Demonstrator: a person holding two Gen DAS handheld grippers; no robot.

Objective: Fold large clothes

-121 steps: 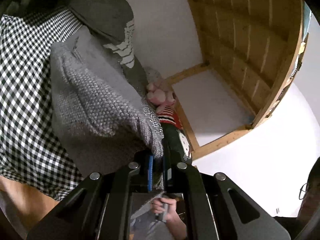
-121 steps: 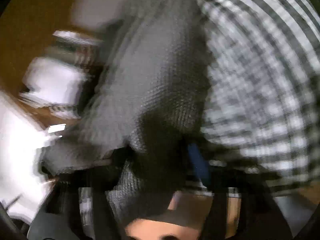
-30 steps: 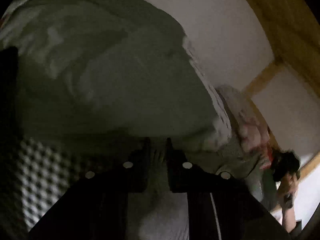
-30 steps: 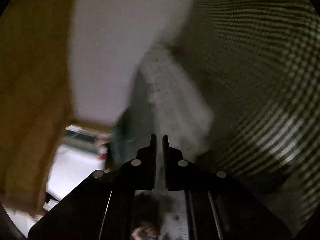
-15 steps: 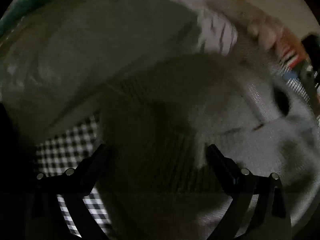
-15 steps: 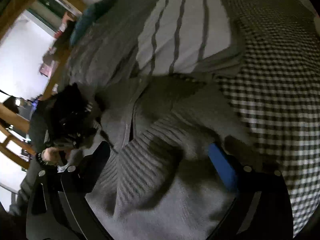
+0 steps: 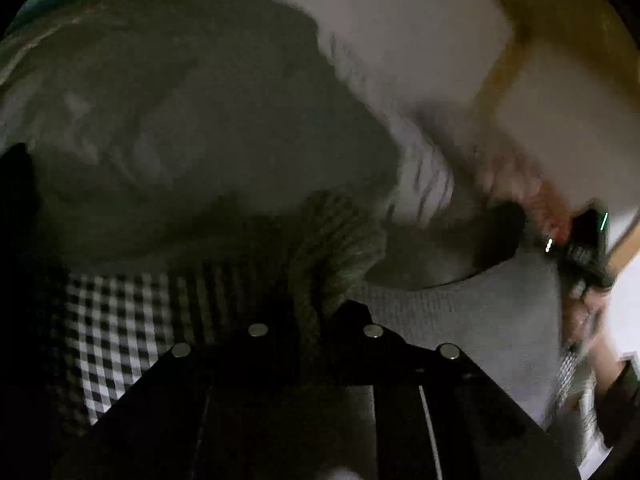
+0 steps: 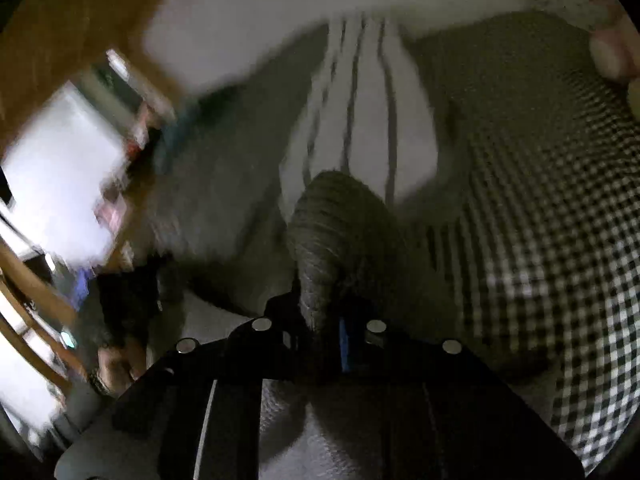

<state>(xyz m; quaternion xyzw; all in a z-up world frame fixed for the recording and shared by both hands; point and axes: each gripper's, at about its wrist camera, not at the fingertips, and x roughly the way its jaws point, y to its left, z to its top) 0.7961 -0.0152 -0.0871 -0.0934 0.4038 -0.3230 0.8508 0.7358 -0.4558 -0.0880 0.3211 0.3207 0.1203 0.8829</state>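
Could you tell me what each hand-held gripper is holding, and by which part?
Both jaws are closing on the grey knit sweater: left hand-held gripper and right hand-held gripper each pinch a ribbed edge.

Left gripper (image 7: 316, 316) closing on the sweater's ribbed hem

Dark, blurred view: the jaws are pinching in with a ribbed fold of the grey sweater (image 7: 332, 248) bunched between them. The sweater's flat body spreads away to the right. Checked sheet (image 7: 116, 320) shows at lower left, a big grey pillow (image 7: 180, 120) fills the upper left, striped cloth (image 7: 428, 176) sits beside it. At the far right a hand (image 7: 588, 304) holds the other gripper (image 7: 588, 240), its state unreadable, before a wooden frame (image 7: 508, 68).
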